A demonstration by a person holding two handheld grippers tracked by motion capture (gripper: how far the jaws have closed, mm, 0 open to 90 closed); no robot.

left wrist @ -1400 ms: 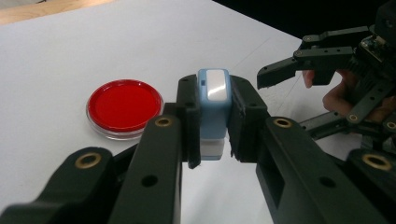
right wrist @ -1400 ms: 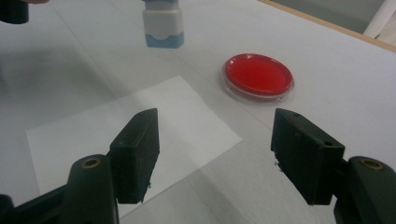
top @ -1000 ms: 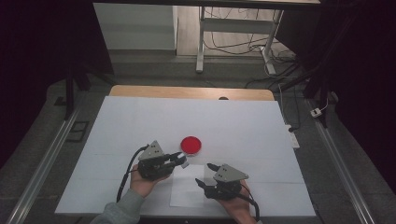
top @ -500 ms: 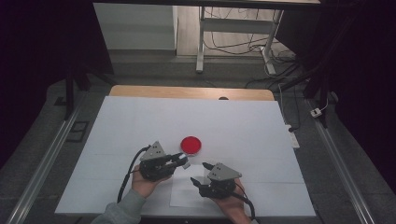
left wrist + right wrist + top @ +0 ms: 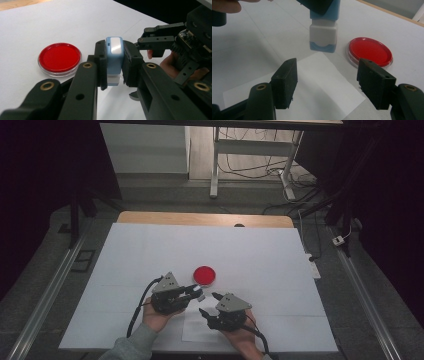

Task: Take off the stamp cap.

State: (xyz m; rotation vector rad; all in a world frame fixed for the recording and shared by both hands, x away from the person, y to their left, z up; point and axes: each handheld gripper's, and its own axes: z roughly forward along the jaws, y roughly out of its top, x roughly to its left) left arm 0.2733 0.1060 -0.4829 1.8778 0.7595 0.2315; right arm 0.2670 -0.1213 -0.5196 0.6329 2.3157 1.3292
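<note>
So the left gripper (image 5: 196, 293) is clamped on a little blue and white stamp (image 5: 114, 58), held above the table near the red ink pad (image 5: 205, 275). Over on the right, the right gripper (image 5: 208, 304) has its jaws wide apart, nothing in them, hovering over a paper sheet (image 5: 317, 82).

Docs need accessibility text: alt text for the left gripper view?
The left hand-held gripper clamps an upright light-blue and white plastic stamp above the white table. A round red ink pad in a clear dish lies left; the right hand-held gripper is beyond.
</note>
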